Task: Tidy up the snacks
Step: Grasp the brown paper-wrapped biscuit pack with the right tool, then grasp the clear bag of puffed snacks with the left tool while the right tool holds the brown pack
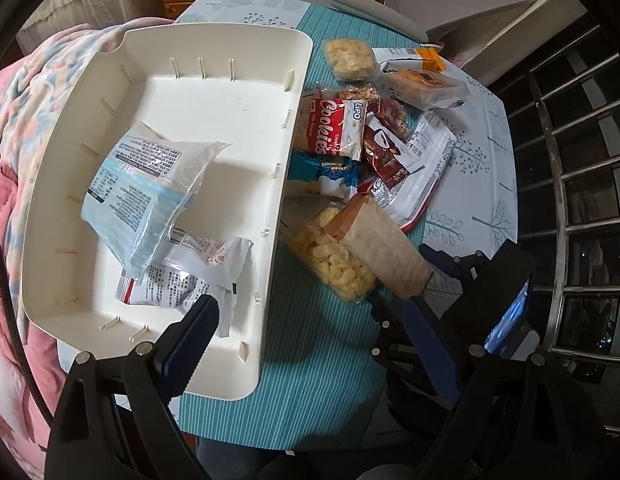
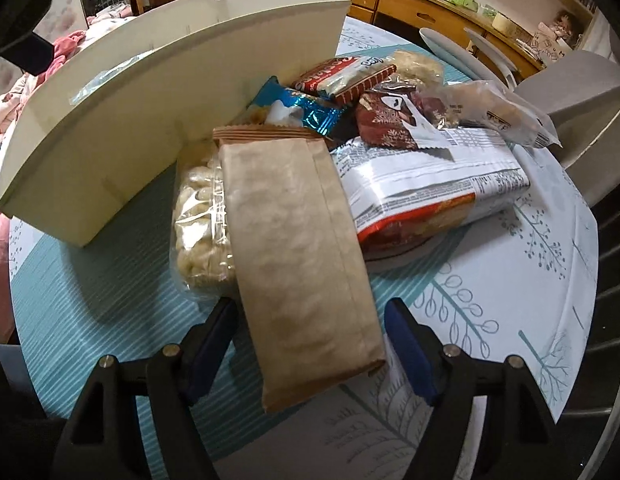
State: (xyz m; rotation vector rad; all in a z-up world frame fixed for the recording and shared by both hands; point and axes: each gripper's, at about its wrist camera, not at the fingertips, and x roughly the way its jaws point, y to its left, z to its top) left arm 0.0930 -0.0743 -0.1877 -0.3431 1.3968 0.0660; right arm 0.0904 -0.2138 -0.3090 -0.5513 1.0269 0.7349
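- Between the spread fingers of the right gripper (image 2: 310,344) lies the near end of the brown paper packet (image 2: 297,256); the pads flank it but do not visibly press on it.
- Its long axis runs from near to far, roughly along the gripper's line.
- The packet is plain, matte and crinkled, with a crimped far seam, leaning on a clear bag of puffed snacks (image 2: 201,216) to its left.
- The left gripper (image 1: 310,320) hangs wide open and empty over the near edge of the white tray (image 1: 157,48), farther from the packet.
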